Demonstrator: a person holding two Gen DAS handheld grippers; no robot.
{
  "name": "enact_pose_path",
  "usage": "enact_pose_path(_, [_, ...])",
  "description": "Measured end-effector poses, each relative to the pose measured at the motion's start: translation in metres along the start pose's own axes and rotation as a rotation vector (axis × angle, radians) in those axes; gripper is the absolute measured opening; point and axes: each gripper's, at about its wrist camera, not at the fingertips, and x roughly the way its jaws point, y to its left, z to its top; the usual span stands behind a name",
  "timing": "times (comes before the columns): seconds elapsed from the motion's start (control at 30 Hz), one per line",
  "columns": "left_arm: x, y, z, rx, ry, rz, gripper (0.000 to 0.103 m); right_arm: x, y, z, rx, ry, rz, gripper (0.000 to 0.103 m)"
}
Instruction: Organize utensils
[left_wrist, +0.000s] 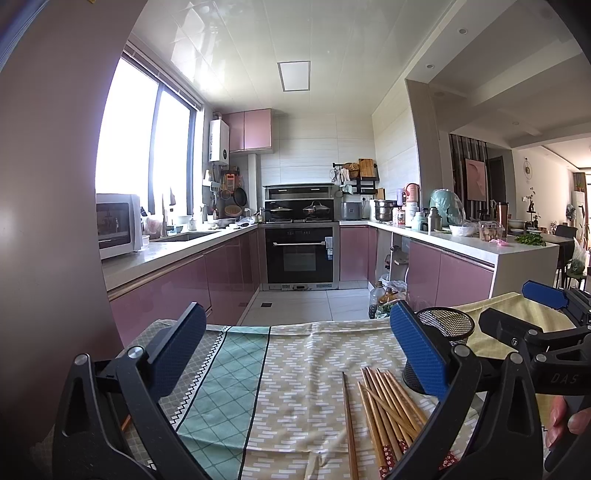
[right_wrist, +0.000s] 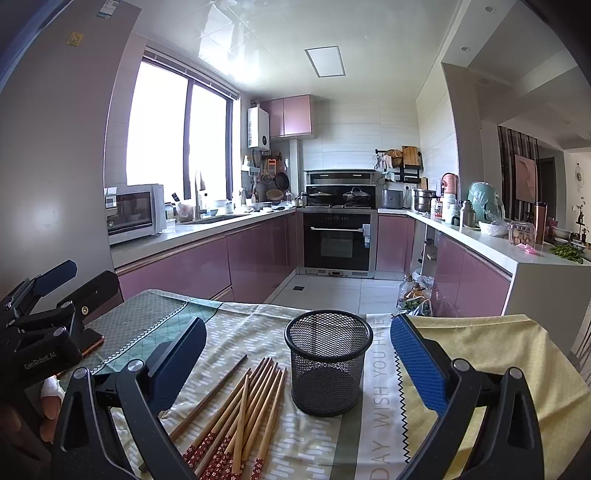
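Several wooden chopsticks (right_wrist: 243, 410) with red patterned ends lie in a loose pile on the cloth-covered table, left of an upright, empty black mesh cup (right_wrist: 327, 363). One darker chopstick (right_wrist: 210, 395) lies apart to their left. My right gripper (right_wrist: 299, 354) is open and empty, its jaws wide around the cup and pile. My left gripper (left_wrist: 295, 350) is open and empty above the cloth, with the chopsticks (left_wrist: 384, 410) and the mesh cup (left_wrist: 443, 332) at its right finger. The right gripper shows in the left wrist view (left_wrist: 532, 310); the left gripper shows in the right wrist view (right_wrist: 59, 284).
The table wears a patterned cloth (right_wrist: 258, 332) with a yellow cloth (right_wrist: 487, 350) on the right. Behind it are a tiled floor, pink cabinets, an oven (right_wrist: 338, 240), a microwave (right_wrist: 135, 212), and a cluttered counter (right_wrist: 498, 240) at the right. Bottles stand on the floor (right_wrist: 415, 295).
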Motion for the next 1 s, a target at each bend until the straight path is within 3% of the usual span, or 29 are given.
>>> enact_pose_path(1.0, [0.0015, -0.0018, -0.0003, -0.005, -0.002, -0.002, 0.098, -0.0023, -0.0014, 0.0021, 0.004, -0.012, -0.007, 0.097])
